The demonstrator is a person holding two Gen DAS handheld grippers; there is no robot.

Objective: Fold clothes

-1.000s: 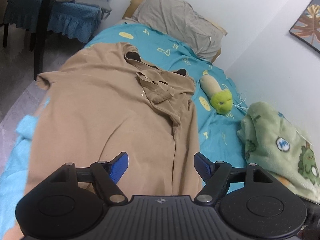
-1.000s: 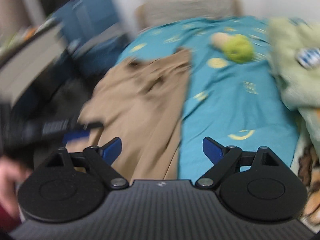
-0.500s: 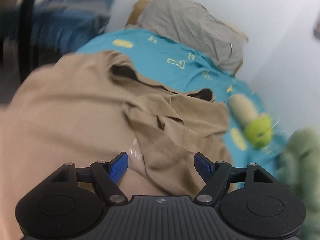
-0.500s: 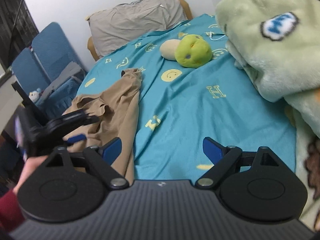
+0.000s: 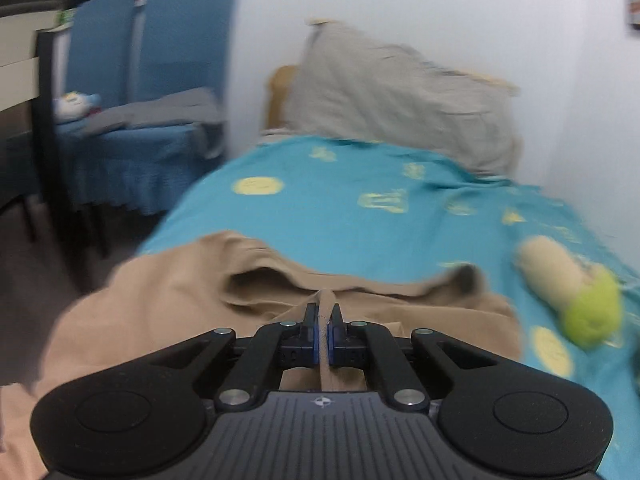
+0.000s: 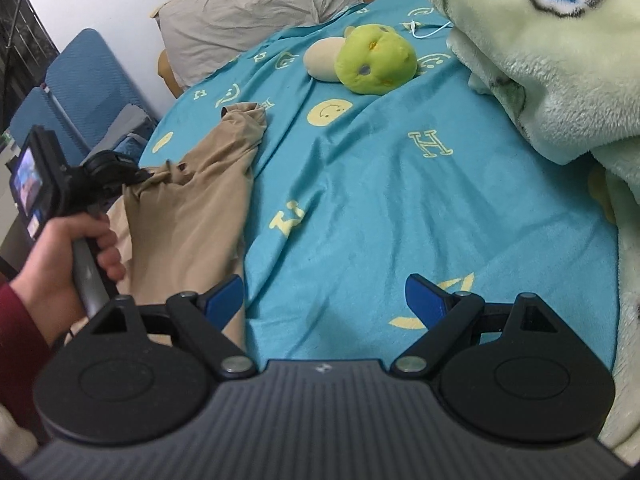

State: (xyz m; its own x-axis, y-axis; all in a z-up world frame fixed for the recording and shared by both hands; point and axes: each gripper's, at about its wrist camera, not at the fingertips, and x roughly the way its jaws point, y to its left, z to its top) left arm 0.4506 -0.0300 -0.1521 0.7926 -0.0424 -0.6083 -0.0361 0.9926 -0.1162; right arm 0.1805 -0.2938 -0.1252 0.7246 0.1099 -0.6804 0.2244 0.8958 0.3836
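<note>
On the bed [image 6: 360, 184], the left gripper [image 5: 322, 330] is pinching a ridge of the tan shirt [image 5: 160, 300], its jaws having just closed on it, while the right gripper [image 6: 324, 300] is hovering wide open over the sheet beside the shirt.

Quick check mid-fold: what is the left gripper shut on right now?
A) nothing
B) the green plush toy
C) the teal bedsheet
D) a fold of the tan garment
D: the left gripper has just closed, and a ridge of the tan garment is pinched between its blue pads.
</note>
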